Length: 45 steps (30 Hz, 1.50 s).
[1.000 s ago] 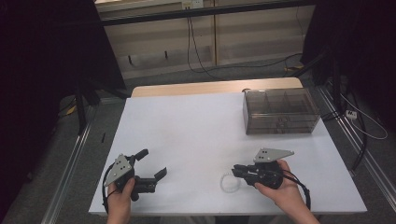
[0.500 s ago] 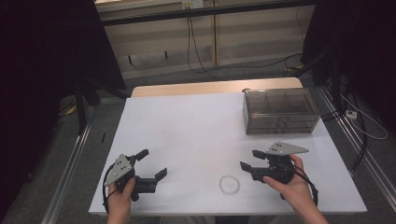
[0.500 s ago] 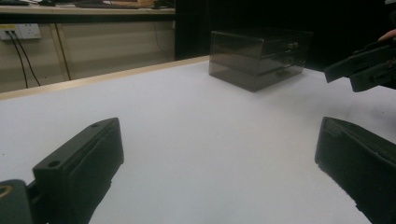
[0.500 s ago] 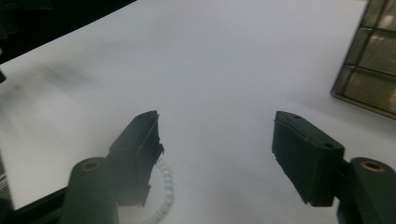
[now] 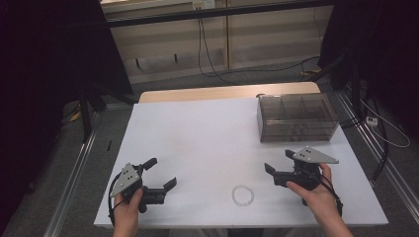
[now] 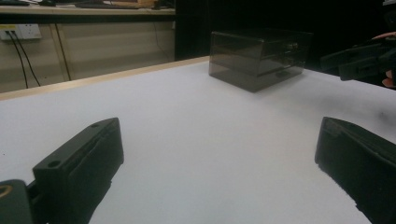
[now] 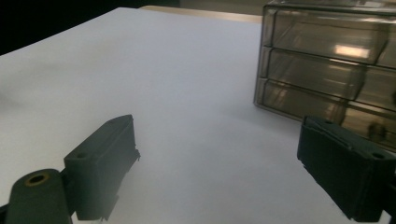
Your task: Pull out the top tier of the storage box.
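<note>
A small ring of white beads [image 5: 242,195] lies flat on the white table top [image 5: 207,133] near the front edge. My right gripper [image 5: 278,161] hovers to the ring's right, apart from it. Its jaws have just been opening, and in the right gripper view the right gripper [image 7: 217,140] stands open over bare table with nothing between its jaws. At the front left, my left gripper [image 5: 162,173] is open and empty; in its own view the left gripper [image 6: 217,135] faces across the table. A smoky clear drawer box [image 5: 296,117] stands at the back right.
The drawer box [image 7: 327,60] is close ahead and to the right of the right gripper. From the left gripper view the drawer box [image 6: 259,58] stands far across the table, with the right gripper [image 6: 359,60] beside it. Cables and a dark floor surround the table.
The right gripper let go of the bead ring, opened its jaws and drew off to the right. The ring stays on the table. The left gripper kept still.
</note>
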Each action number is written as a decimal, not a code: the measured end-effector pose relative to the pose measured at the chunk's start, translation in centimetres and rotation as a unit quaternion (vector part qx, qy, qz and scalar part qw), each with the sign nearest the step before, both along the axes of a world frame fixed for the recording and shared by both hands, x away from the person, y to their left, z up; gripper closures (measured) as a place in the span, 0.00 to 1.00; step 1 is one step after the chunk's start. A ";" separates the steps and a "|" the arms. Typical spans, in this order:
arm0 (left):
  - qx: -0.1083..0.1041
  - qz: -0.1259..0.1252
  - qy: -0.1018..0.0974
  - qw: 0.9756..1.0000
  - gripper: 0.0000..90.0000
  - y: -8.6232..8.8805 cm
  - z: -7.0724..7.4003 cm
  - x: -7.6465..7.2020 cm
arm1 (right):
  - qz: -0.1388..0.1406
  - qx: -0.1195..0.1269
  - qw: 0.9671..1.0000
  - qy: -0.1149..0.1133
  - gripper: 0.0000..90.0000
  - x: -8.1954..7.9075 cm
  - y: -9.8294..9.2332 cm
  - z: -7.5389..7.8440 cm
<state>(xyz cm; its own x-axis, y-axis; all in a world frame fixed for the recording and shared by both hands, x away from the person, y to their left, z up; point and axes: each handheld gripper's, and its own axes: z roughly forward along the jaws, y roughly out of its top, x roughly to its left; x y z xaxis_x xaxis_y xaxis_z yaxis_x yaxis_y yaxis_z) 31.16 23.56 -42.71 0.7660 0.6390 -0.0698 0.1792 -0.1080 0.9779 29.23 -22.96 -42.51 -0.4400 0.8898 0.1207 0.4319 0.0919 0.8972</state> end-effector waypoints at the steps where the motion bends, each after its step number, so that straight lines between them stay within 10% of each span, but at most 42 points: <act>1: 0.002 -0.001 -0.002 1.000 0.02 0.0 0.0 0.0 | -0.007 0.002 1.000 -0.002 0.13 0.1 -0.2 0.0; 45: -0.002 -0.004 -0.001 1.000 0.02 0.0 0.2 -0.1 | -0.126 -0.018 0.991 -0.044 0.14 3.1 -3.2 0.6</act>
<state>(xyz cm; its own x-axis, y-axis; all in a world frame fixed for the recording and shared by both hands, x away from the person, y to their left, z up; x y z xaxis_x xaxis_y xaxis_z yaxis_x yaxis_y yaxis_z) 31.08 23.55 -42.55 0.7708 0.6331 -0.0706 0.1768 -0.1062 0.9785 32.30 -26.18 -41.90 -0.2111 0.9757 0.0588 0.3663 0.0232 0.9302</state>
